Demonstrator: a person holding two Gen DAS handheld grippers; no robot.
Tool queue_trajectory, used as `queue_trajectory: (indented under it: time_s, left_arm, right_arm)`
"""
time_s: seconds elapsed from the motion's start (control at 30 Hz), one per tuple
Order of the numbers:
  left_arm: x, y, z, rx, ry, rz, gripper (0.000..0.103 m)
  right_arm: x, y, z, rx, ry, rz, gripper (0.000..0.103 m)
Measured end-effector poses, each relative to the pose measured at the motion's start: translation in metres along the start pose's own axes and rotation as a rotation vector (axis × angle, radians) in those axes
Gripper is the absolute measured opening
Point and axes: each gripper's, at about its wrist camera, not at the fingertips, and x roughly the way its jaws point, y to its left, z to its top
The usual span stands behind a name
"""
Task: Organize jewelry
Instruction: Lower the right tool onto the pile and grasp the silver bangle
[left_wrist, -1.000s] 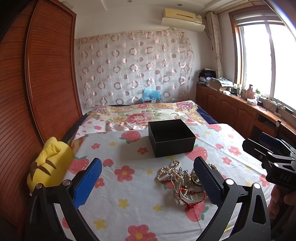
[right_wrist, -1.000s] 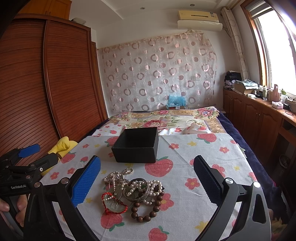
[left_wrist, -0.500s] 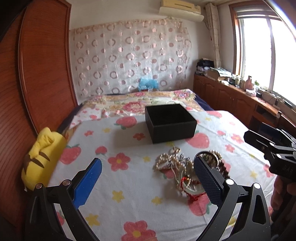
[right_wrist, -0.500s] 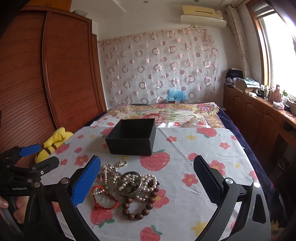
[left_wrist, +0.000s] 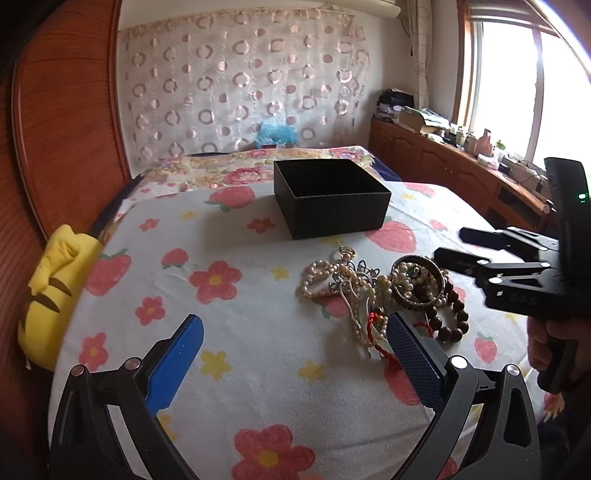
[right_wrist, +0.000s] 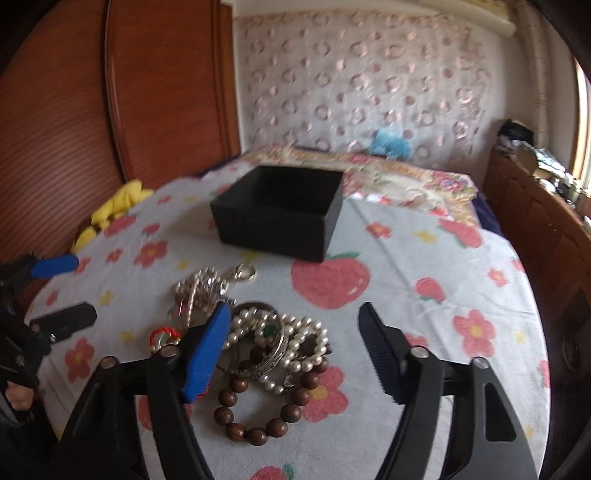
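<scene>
A tangled pile of jewelry (left_wrist: 384, 291) lies on the flowered bed sheet (left_wrist: 229, 354): pearl strands, a silver bangle (right_wrist: 266, 354), a brown wooden bead bracelet (right_wrist: 258, 410) and a red cord bracelet (left_wrist: 380, 332). An open, empty black box (left_wrist: 332, 195) stands behind the pile and also shows in the right wrist view (right_wrist: 280, 210). My left gripper (left_wrist: 291, 347) is open, low over the sheet, its right finger beside the red cord. My right gripper (right_wrist: 295, 343) is open, hovering over the pile, with the jewelry between its fingers.
A yellow plush toy (left_wrist: 55, 288) lies at the bed's left edge beside the wooden wardrobe (left_wrist: 62, 122). A folded floral quilt (left_wrist: 229, 166) lies behind the box. Wooden cabinets (left_wrist: 436, 162) with clutter run along the right wall under the window.
Both grippers have moved forward and down toward the jewelry pile. The right gripper now straddles the pile; the left gripper's right finger has reached the red cord. Both stay open.
</scene>
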Motion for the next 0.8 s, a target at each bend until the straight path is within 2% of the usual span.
queue_trajectory:
  time_s: [0.17, 0.27, 0.37, 0.4, 0.43, 0.47, 0.53, 0.67, 0.8]
  left_arm:
    - [0.011, 0.001, -0.002, 0.002, 0.035, -0.04, 0.095]
    - [0.016, 0.0, -0.004, 0.007, 0.06, -0.064, 0.095]
    - [0.022, -0.006, -0.007, 0.03, 0.09, -0.088, 0.094]
    - [0.024, -0.008, -0.008, 0.039, 0.098, -0.096, 0.092]
    - [0.027, -0.011, -0.01, 0.049, 0.111, -0.107, 0.086]
    - [0.028, -0.014, -0.01, 0.057, 0.122, -0.113, 0.086]
    - [0.031, -0.019, -0.012, 0.071, 0.134, -0.128, 0.082]
    - [0.033, -0.024, -0.016, 0.074, 0.156, -0.164, 0.076]
    - [0.036, -0.029, -0.021, 0.062, 0.19, -0.204, 0.065]
  right_arm:
    - [0.015, 0.008, -0.002, -0.034, 0.054, 0.029, 0.041]
    - [0.022, 0.01, -0.002, -0.047, 0.074, 0.019, 0.039]
    - [0.027, 0.011, -0.001, -0.071, 0.092, 0.006, 0.029]
    - [0.027, 0.01, -0.001, -0.079, 0.095, 0.001, 0.025]
    - [0.028, 0.01, -0.001, -0.086, 0.098, 0.006, 0.015]
    - [0.028, 0.01, -0.001, -0.087, 0.099, 0.012, 0.012]
    - [0.026, 0.01, -0.001, -0.089, 0.093, 0.015, 0.009]
    - [0.02, 0.008, -0.002, -0.076, 0.072, 0.017, 0.008]
    - [0.012, 0.006, -0.001, -0.065, 0.043, 0.008, 0.008]
